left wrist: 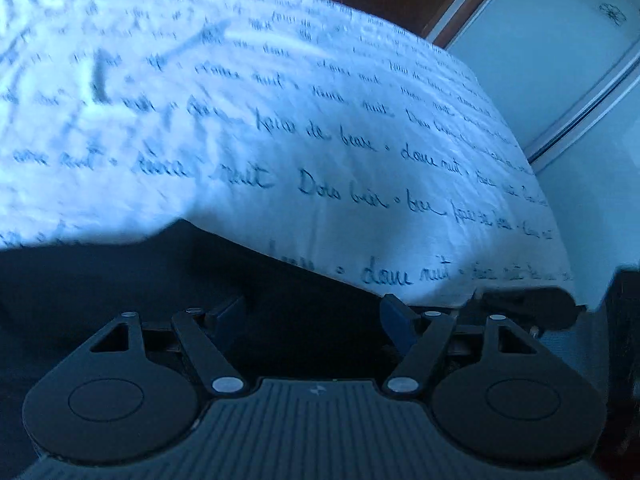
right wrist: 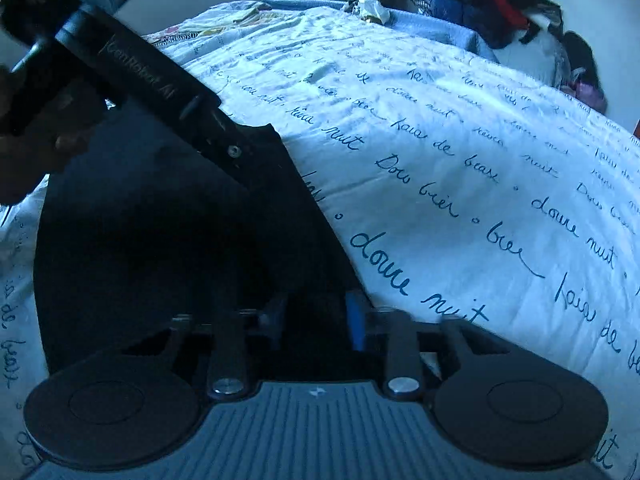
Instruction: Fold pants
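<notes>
Apparently the dark pants (right wrist: 168, 240) lay flat on the bed (right wrist: 460, 168). The right gripper (right wrist: 316, 320) was pinched on their edge; the left gripper (left wrist: 312, 316) stood wide above the cloth. It should clamp before lifting, both edges level.

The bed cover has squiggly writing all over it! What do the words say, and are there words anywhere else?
"douce nuit" – handwriting print on the white bed cover, near the right gripper
"de" – same cover, within a phrase whose other words I cannot make out
"CenRobot AI", roughly – pale lettering on the body of the left gripper, partly blurred
The remaining script on the cover is too blurred or small to read.
</notes>
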Demonstrator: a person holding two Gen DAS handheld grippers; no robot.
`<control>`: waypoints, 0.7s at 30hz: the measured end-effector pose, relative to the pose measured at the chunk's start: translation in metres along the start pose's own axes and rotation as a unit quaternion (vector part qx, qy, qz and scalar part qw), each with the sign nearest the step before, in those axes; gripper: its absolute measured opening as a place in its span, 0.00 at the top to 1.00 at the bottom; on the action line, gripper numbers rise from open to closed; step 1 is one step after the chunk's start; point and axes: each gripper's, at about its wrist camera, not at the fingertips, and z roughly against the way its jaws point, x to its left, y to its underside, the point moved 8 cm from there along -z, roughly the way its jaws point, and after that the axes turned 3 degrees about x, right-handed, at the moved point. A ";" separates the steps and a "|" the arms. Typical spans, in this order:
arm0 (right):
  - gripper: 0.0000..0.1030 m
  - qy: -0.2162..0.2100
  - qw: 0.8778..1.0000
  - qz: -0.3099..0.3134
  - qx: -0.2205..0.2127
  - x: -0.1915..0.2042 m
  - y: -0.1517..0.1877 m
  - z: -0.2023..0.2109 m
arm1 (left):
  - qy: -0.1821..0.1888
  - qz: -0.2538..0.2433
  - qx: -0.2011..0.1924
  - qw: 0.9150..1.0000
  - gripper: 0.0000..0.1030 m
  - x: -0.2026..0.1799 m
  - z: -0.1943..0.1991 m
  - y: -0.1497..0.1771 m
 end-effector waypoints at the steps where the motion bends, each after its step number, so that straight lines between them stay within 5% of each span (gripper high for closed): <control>1: 0.94 0.005 1.000 0.016 -0.001 0.005 0.000 0.001 | 0.005 0.003 0.007 1.000 0.26 -0.002 -0.003 -0.001; 4: 0.97 0.096 0.988 0.122 -0.009 0.033 0.003 0.006 | 0.015 0.018 0.026 0.999 0.26 -0.006 -0.013 -0.003; 7: 0.97 0.204 0.949 0.237 -0.029 0.060 0.006 0.006 | 0.028 0.028 0.037 0.999 0.27 -0.008 -0.018 -0.004; 12: 0.98 0.307 0.888 0.337 -0.056 0.078 0.010 0.006 | 0.053 0.057 0.048 0.996 0.39 -0.010 -0.025 -0.009; 17: 0.98 0.327 0.882 0.330 -0.080 0.075 0.005 0.013 | 0.076 0.086 0.073 0.991 0.64 -0.011 -0.034 -0.007; 19: 0.98 0.324 0.887 0.319 -0.082 0.071 0.003 0.013 | 0.080 0.094 0.075 0.989 0.84 -0.011 -0.035 -0.007; 21: 0.98 0.328 0.892 0.302 -0.081 0.064 0.002 0.013 | 0.068 0.096 0.064 0.991 0.87 -0.008 -0.035 -0.007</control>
